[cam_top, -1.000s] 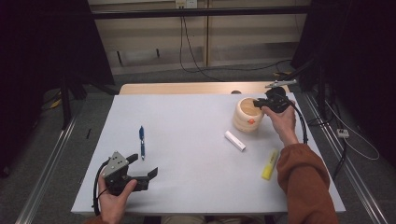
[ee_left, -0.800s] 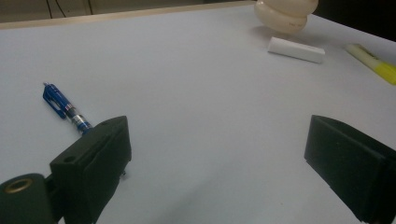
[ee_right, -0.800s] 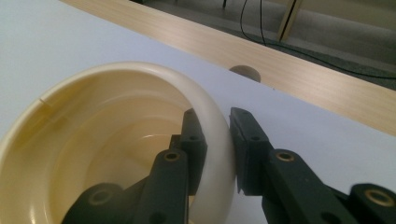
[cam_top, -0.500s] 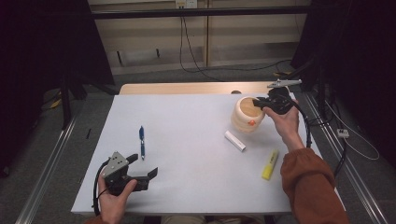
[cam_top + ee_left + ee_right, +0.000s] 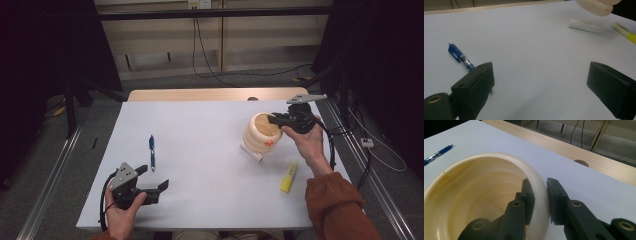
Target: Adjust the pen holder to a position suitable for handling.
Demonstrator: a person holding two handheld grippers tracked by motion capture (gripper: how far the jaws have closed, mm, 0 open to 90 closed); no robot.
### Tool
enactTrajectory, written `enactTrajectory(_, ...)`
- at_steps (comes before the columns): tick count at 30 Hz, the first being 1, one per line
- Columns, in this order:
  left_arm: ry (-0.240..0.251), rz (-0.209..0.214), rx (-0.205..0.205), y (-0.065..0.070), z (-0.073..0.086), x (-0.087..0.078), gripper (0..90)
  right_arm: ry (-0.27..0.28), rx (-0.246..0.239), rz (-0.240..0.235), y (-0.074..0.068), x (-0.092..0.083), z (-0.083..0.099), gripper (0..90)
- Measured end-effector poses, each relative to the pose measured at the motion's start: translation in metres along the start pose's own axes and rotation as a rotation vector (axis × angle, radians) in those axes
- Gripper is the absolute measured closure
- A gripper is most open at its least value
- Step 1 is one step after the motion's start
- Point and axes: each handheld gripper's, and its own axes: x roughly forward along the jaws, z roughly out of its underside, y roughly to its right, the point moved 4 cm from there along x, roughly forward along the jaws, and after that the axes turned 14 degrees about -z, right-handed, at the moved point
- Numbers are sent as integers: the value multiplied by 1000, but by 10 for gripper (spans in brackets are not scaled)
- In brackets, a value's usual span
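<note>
The cream ribbed plastic pot [image 5: 260,134] is at the far right of the white table [image 5: 200,165]; a white paper roll [image 5: 584,26] lies under its near side; the yellow highlighter [image 5: 288,176] lies nearer, right; the blue pen [image 5: 151,152] lies left.

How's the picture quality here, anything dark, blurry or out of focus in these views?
High view: the white table is evenly lit, the surroundings dark. Left gripper view: the blue pen looks sharp, the left gripper jaws up close soft. Right gripper view: the cream ribbed pot rim is slightly blurred beside the right gripper.
</note>
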Motion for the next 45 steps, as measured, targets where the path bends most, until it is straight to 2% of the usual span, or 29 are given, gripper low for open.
enactTrajectory(1, 0, -2, 0, 0, 0, 0, 75, 3, 3, -14, -7, 0, 1, 769)
enactTrajectory(4, 0, -3, 1, 0, 0, 0, 75, 14, 16, -37, -14, 2, 2, 771)
enactTrajectory(8, 3, -3, 5, 0, 0, -1, 74, -9, 0, -69, -30, 8, 2, 774)
enactTrajectory(12, 4, -5, 3, 0, 0, -2, 75, -4, 2, -74, -38, 12, -1, 774)
enactTrajectory(18, 2, -4, 3, -1, 0, -1, 75, -13, -2, -107, -57, 31, -7, 774)
enactTrajectory(24, -1, -4, 1, -1, 0, -1, 77, -29, -14, -123, -70, 49, -12, 774)
enactTrajectory(34, -3, -3, -1, -2, 0, -1, 78, -62, -19, -127, -82, 78, -17, 775)
enactTrajectory(36, -3, -3, 1, -2, 0, -1, 78, -74, -33, -121, -82, 85, -17, 774)
enactTrajectory(45, 0, 2, -1, -1, 0, -2, 81, -102, -5, -109, -83, 114, -13, 774)
